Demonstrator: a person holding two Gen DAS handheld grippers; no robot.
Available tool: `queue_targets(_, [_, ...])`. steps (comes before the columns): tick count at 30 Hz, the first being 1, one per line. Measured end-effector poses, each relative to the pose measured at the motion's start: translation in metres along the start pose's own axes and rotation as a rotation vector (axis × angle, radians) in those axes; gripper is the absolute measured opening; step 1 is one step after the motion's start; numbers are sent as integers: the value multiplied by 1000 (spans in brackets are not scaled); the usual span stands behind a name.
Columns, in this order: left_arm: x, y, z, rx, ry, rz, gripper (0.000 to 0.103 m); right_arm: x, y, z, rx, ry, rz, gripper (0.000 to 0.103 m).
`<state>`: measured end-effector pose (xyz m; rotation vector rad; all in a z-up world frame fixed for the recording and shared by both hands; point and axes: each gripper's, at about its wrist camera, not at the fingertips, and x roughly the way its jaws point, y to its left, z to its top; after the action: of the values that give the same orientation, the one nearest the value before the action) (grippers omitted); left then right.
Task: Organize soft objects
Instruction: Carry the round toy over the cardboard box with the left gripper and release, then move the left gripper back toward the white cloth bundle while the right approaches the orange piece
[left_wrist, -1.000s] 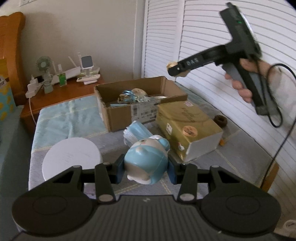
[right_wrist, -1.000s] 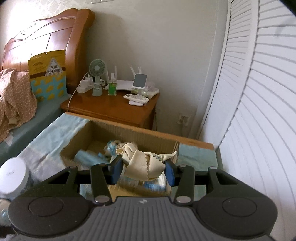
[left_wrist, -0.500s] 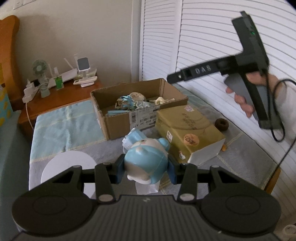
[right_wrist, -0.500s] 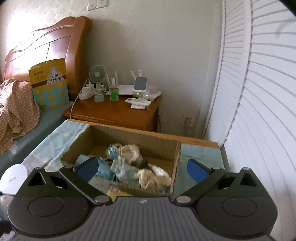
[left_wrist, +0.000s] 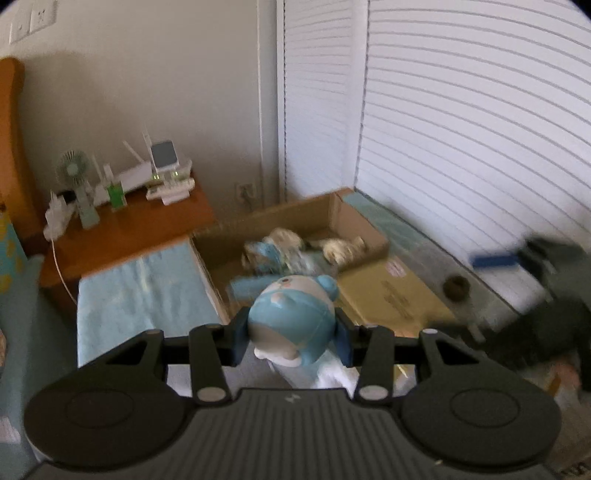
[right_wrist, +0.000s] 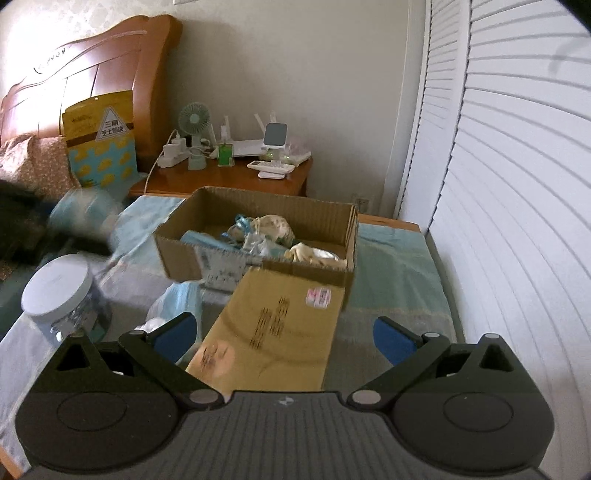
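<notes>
Your left gripper (left_wrist: 291, 334) clamps the blue plush toy (left_wrist: 293, 325), frame centre. Your right gripper (right_wrist: 284, 332) stands wide, nothing between; its jaws just opened. Cardboard box (right_wrist: 255, 206) above centre.

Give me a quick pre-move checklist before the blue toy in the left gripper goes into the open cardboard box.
1. Grip on the blue plush toy: ok, the left gripper pads press on both its sides.
2. Open cardboard box unobstructed from above: ok, nothing covers it.
3. Room inside the box: ok, the soft items lie low, with bare floor at the back.
4. Right gripper out of the way: ok, jaws just opened wide, nothing between them, above the closed yellow-brown box.
5. Toy already over the opening: cannot tell, the left wrist view is blurred.
6. White-lidded jar away from the path: ok, it stands off to the side.
</notes>
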<state>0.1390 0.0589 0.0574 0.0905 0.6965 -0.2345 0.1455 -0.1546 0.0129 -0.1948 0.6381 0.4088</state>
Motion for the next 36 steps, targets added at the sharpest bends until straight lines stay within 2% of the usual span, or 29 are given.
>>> queue_targets(8, [49,22,46,-27,32,9,45,-22,-7,-20,38,12,-9,103])
queue_targets(17, [95,32,69,-24,90,66,46,-33,-14,-23,19,2,-56,103])
queue_targets(19, [101,35,72,-41,91,75,52,-34,-15,-23,21,1,-57,103])
queue_targets(20, [104,37,73,-55,86,73,71,-34,-16,-24,23,1,-59,103])
queue_targets(21, [104,39,73,-64,78,76,87,-34,-16,-24,24,2,-58,103])
queue_targets(22, [102,39,74,-72,60,88,90,-34,-17,-24,25,3,-56,103])
queue_targets(30, [70,28,67,-45,1,86,91,-40,-17,-29,25,3,-49,103])
queue_targets(36, [38,7,46,-33,-32,36,91,-47,-16,-37,25,8,-52,103])
